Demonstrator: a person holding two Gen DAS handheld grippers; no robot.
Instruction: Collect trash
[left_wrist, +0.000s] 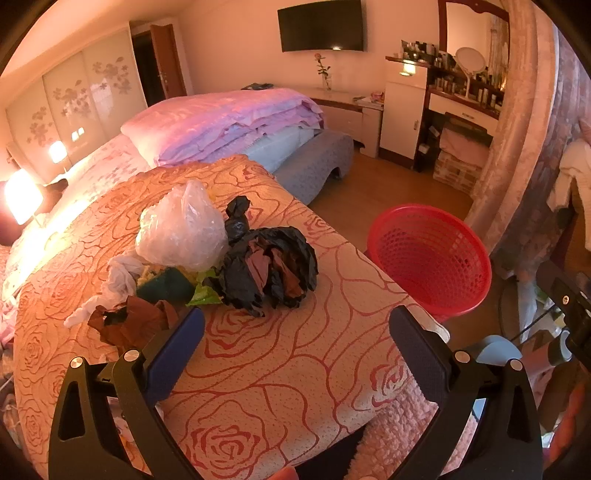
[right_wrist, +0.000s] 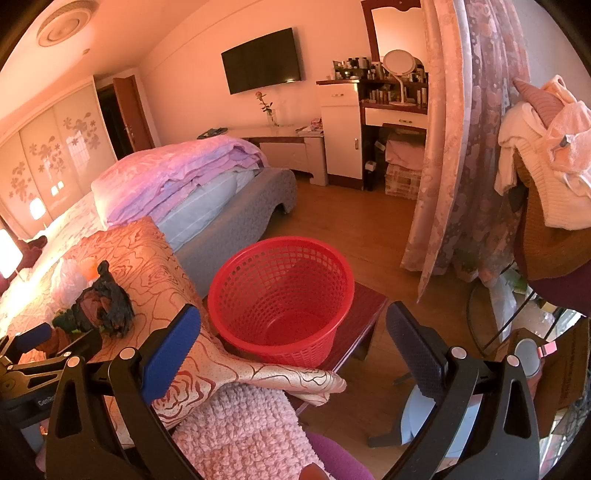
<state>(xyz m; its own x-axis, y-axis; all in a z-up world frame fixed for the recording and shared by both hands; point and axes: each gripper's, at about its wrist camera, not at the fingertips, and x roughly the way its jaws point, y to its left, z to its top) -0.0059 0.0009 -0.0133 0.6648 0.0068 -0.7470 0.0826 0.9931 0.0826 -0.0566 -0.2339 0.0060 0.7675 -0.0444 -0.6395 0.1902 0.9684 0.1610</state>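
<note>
On the bed, a rose-patterned orange bedspread (left_wrist: 266, 369) carries one heap of trash near its corner: a crumpled clear plastic bag (left_wrist: 181, 229), a crumpled black plastic bag (left_wrist: 269, 273), a white tissue wad (left_wrist: 118, 280), a brown paper scrap (left_wrist: 133, 325) and green bits half buried under the rest, so an exact count is not possible. The left gripper (left_wrist: 295, 350) is spread wide with nothing between its fingers, above bare bedspread just in front of the heap. The right gripper (right_wrist: 291, 350) is likewise spread and holds nothing, facing one red mesh plastic basket (right_wrist: 280, 295), empty inside, on a dark red wooden stool (right_wrist: 365, 314) touching the bed's edge. Bare wooden floor (right_wrist: 351, 229) lies beyond.
</note>
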